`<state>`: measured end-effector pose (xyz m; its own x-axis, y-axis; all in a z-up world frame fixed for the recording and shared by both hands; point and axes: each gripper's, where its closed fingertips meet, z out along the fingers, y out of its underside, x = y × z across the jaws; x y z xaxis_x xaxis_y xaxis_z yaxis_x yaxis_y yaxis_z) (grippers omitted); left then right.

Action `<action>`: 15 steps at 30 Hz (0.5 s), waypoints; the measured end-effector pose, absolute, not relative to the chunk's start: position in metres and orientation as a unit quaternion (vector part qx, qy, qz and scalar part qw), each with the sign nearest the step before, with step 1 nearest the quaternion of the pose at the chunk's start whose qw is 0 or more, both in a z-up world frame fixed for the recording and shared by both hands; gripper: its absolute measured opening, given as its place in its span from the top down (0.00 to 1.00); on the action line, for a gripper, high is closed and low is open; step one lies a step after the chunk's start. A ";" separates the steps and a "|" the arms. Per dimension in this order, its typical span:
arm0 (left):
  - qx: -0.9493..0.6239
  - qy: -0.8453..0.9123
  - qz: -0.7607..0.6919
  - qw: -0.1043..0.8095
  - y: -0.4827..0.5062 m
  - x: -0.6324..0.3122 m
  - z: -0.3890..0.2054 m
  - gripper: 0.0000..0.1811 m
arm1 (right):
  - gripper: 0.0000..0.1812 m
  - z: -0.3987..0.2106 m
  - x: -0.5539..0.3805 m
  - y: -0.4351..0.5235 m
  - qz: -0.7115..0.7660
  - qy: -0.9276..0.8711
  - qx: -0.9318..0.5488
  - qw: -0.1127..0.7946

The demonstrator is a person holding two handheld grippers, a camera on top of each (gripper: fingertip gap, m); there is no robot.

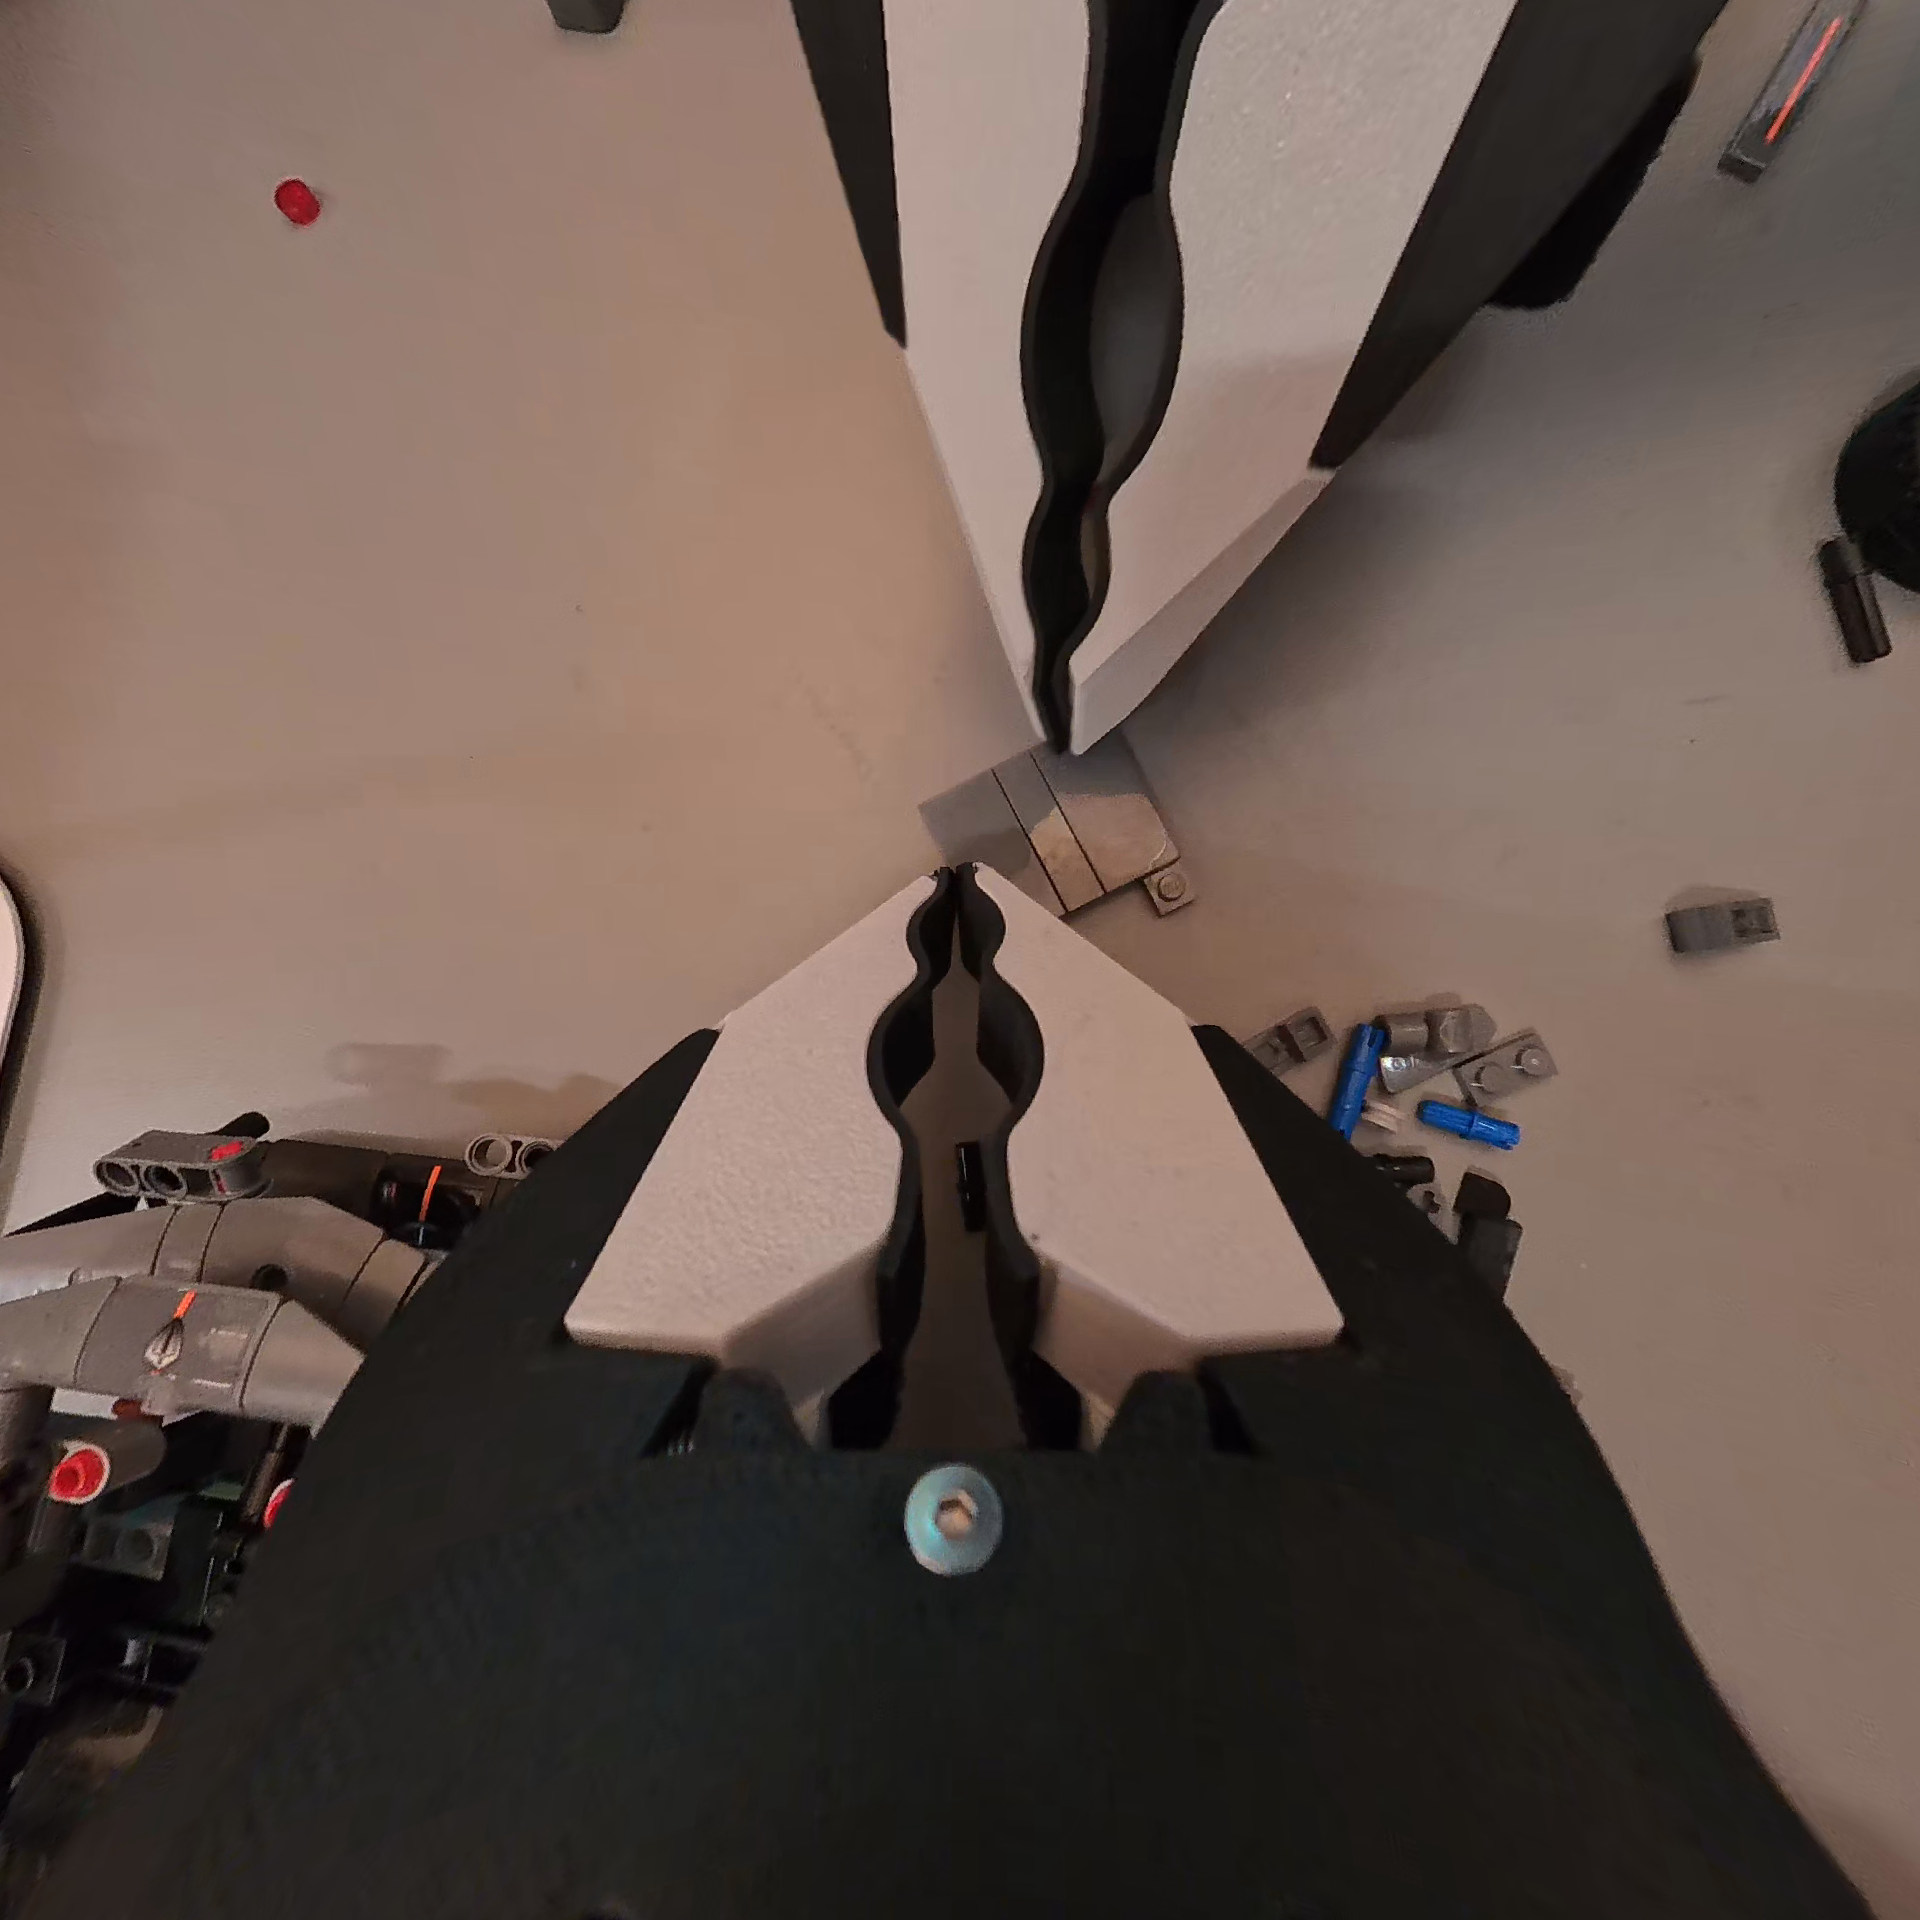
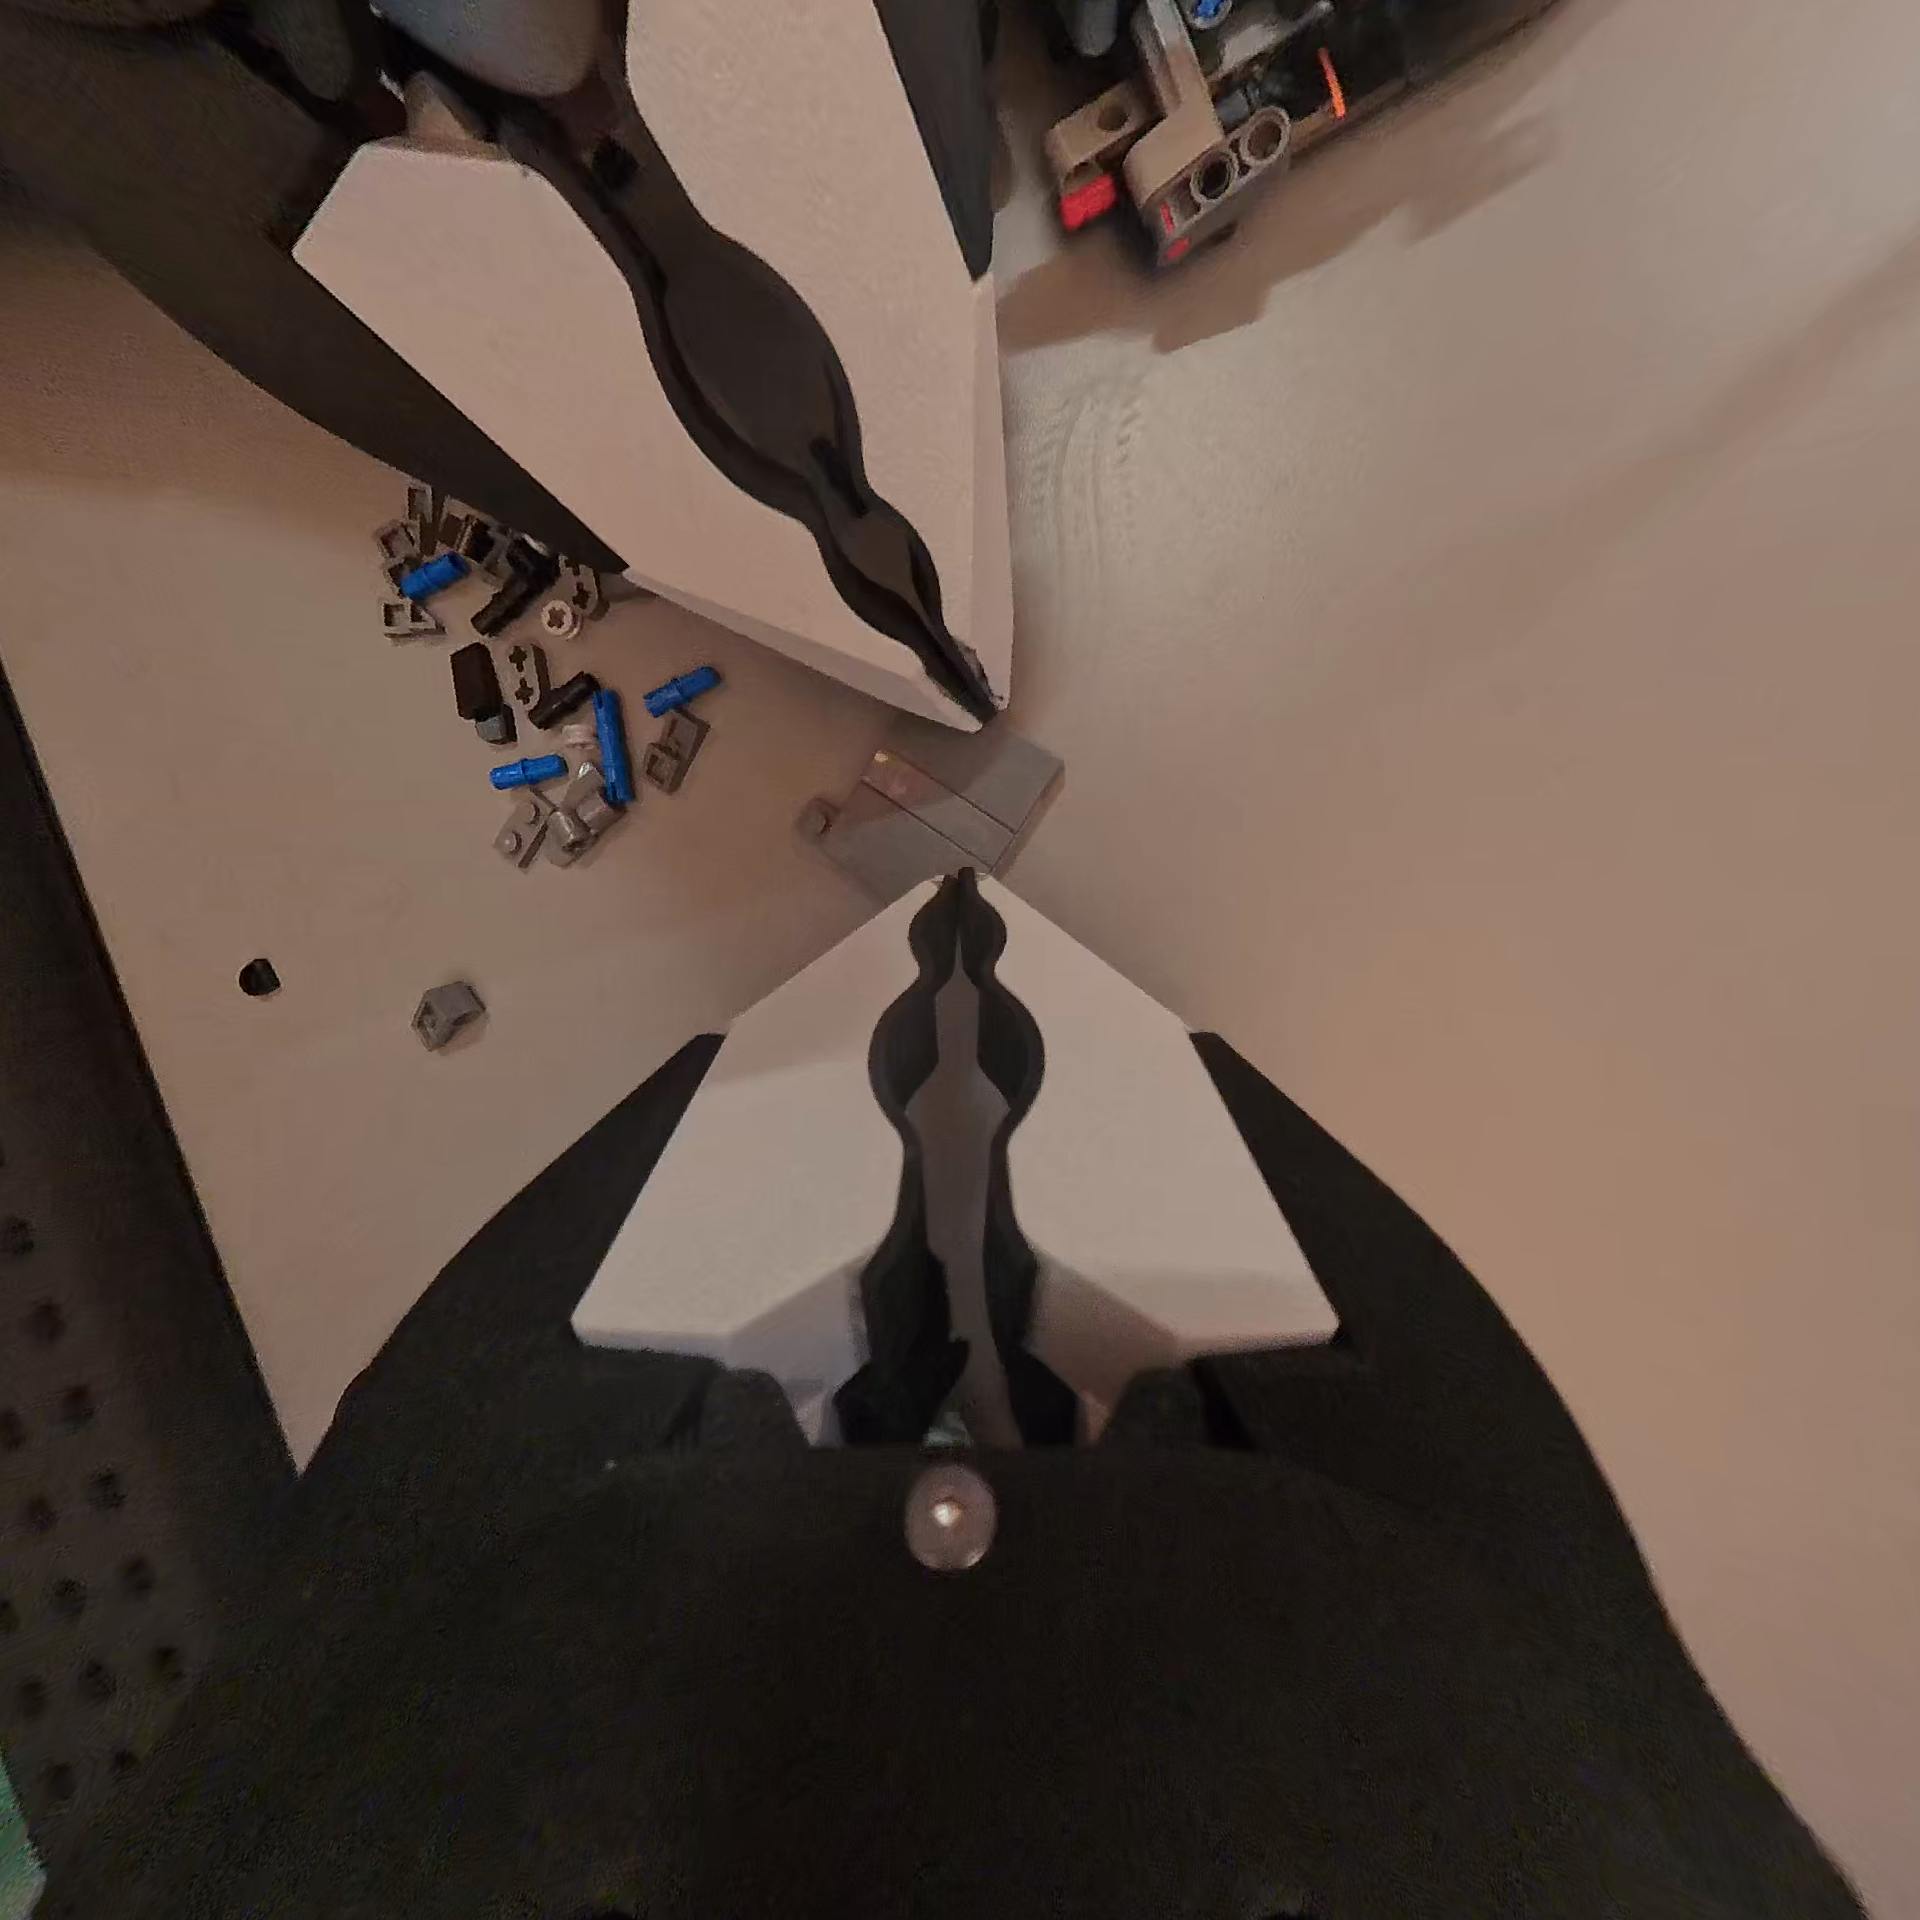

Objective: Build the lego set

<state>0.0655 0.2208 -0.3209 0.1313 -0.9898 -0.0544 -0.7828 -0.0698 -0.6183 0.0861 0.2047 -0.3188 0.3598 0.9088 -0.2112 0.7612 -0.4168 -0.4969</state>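
Both your tools are clenched with nothing between the fingers. The left tool [image 1: 957, 871] sits at centre frame in the left wrist view, its tip just beside the near edge of the grey slope-brick assembly [image 1: 1060, 826]. The right tool [image 2: 962, 873] has its tip touching, or nearly touching, the opposite edge of that assembly [image 2: 956, 805], so you're pinching it between two closed tips rather than gripping it.

The assembly lies flat on the table [image 1: 520, 623], just above centre in both views. It's light, rigid, smooth plastic w/ sloped glossy faces, so it'll likely skid or pop out under side pressure. Best hold: open one tool and grip across the flat long sides, not the slopes. The seams between bricks may split if twisted.

The loose parts pile [image 1: 1423, 1081] is at centre right; the partly built model [image 1: 208, 1309] is at lower left.
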 end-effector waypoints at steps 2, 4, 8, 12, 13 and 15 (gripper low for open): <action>-0.704 0.630 -0.196 0.263 0.221 0.065 -0.321 1.00 | 1.00 -0.317 0.087 0.203 0.233 -0.519 -0.807 0.155; -0.703 0.631 -0.194 0.264 0.221 0.066 -0.321 1.00 | 1.00 -0.319 0.089 0.202 0.229 -0.522 -0.808 0.149; -0.703 0.631 -0.195 0.264 0.220 0.066 -0.321 1.00 | 1.00 -0.321 0.088 0.201 0.231 -0.521 -0.808 0.146; -0.704 0.630 -0.194 0.265 0.221 0.067 -0.321 1.00 | 1.00 -0.321 0.088 0.199 0.226 -0.525 -0.807 0.146; -0.704 0.630 -0.194 0.264 0.220 0.067 -0.321 1.00 | 1.00 -0.321 0.088 0.198 0.225 -0.527 -0.807 0.144; -0.704 0.630 -0.193 0.264 0.220 0.068 -0.321 1.00 | 1.00 -0.321 0.089 0.197 0.220 -0.530 -0.806 0.144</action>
